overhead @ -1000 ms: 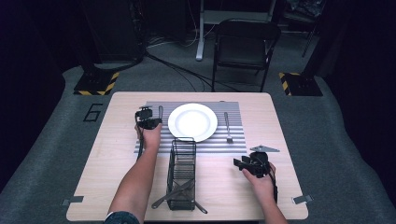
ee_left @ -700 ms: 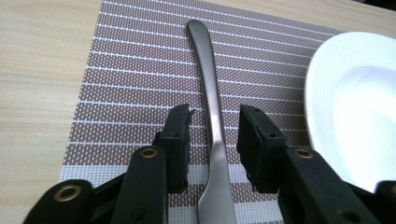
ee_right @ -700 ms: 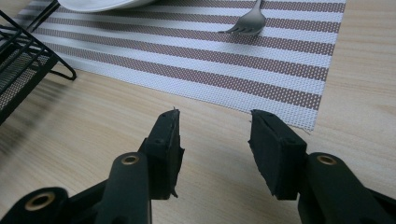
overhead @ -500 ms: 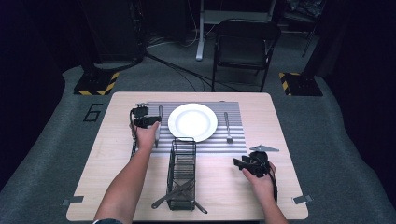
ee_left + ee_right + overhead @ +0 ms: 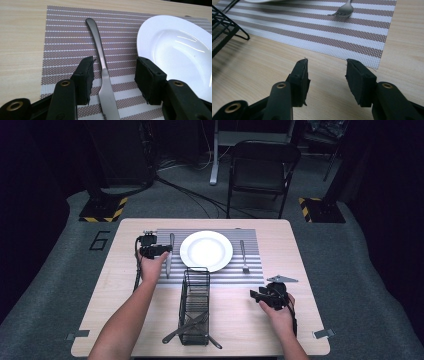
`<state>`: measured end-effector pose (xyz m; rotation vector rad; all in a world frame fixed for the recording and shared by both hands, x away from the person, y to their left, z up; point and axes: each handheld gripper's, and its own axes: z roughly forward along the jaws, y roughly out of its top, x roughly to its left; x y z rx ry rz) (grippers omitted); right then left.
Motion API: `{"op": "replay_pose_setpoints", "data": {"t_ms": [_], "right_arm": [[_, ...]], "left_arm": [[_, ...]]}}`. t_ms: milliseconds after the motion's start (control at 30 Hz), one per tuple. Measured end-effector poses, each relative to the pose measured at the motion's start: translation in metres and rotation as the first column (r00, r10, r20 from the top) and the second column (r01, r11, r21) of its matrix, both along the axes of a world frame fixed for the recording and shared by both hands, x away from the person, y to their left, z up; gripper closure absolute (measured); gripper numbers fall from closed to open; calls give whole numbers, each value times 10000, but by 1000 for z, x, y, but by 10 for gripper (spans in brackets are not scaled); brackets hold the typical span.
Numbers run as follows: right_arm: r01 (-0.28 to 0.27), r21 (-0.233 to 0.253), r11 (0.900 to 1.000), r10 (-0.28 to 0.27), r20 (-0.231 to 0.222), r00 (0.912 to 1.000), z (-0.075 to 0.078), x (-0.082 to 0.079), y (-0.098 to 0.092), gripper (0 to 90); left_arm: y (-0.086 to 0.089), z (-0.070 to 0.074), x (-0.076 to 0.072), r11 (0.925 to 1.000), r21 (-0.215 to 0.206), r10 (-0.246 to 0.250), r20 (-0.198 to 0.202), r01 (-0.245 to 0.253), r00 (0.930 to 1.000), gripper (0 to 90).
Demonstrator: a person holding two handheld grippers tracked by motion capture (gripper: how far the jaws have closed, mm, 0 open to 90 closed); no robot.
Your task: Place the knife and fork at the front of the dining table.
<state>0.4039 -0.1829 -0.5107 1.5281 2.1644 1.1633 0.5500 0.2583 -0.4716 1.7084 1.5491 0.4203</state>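
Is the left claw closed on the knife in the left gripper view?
No: the left claw is open, its jaws standing apart on either side of the knife, which lies flat on the striped placemat.

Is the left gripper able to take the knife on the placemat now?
Probably yes: the left gripper is open with its jaws on either side of the knife, and nothing lies between them.

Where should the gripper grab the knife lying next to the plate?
Probably at the handle's narrow neck, just above the blade. The knife lies flat on the mat, its handle pointing away, so come down from above with a jaw on each long side. The left gripper already stands open astride it there. The plate is close on one side, so keep that jaw clear of its rim.
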Motion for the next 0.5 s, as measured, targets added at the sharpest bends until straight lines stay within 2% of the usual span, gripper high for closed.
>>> {"op": "replay_pose_setpoints", "data": {"t_ms": [267,500], "right_arm": [[48,92,9999,-49,134,9999,4,-2,-1,520],[17,17,10000,-17,182,9998,4,-1,-1,519]], "left_arm": [[4,16,-14,9990,158,-427,214,424,9989,488],[5,23,-29,9978,261,-620,521,607,9967,474]]}}
